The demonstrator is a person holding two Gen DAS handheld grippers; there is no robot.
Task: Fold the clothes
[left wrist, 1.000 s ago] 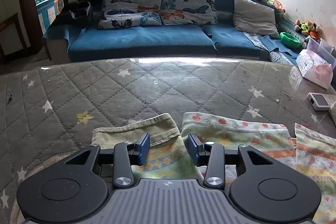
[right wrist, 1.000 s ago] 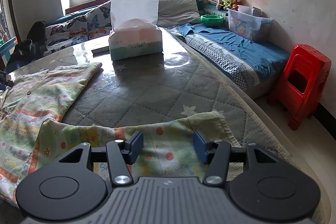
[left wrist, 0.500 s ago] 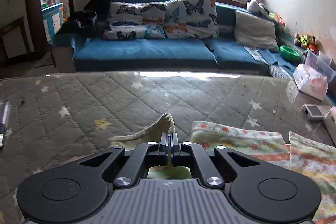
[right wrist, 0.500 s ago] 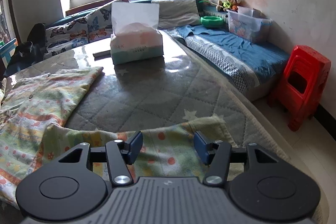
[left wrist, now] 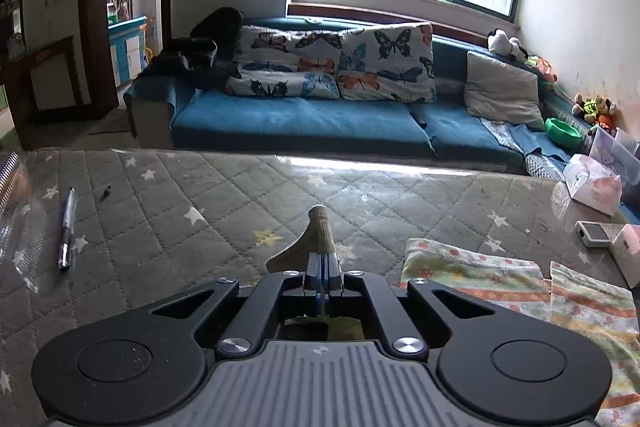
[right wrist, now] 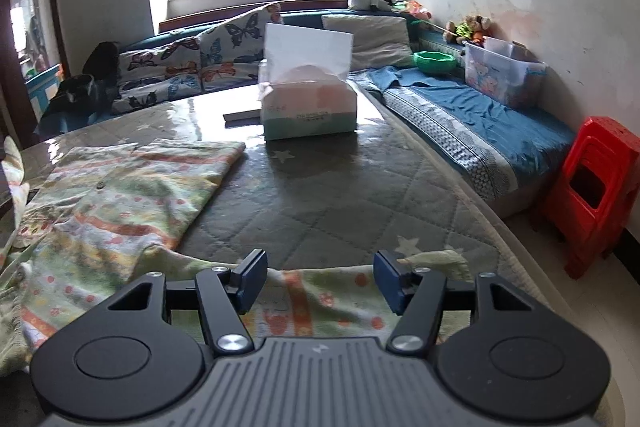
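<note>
A small patterned garment (right wrist: 120, 211) with orange and green stripes lies spread on the quilted table; it also shows in the left wrist view (left wrist: 520, 291). My left gripper (left wrist: 322, 267) is shut on the garment's ribbed beige cuff (left wrist: 320, 231) and holds it lifted above the table. My right gripper (right wrist: 316, 279) is open, its jaws wide apart just above another ribbed-cuff end of the garment (right wrist: 436, 261) near the table's right edge.
A tissue box (right wrist: 308, 107) stands at the table's far side. A pen (left wrist: 66, 231) lies at the left. A small white device (left wrist: 596, 233) and a box sit at the right. A blue sofa (left wrist: 300, 115) is behind; a red stool (right wrist: 592, 187) stands right.
My left gripper closed on the ribbed cuff and lifted it up off the table. My right gripper stayed open and rose slightly over the other sleeve.
</note>
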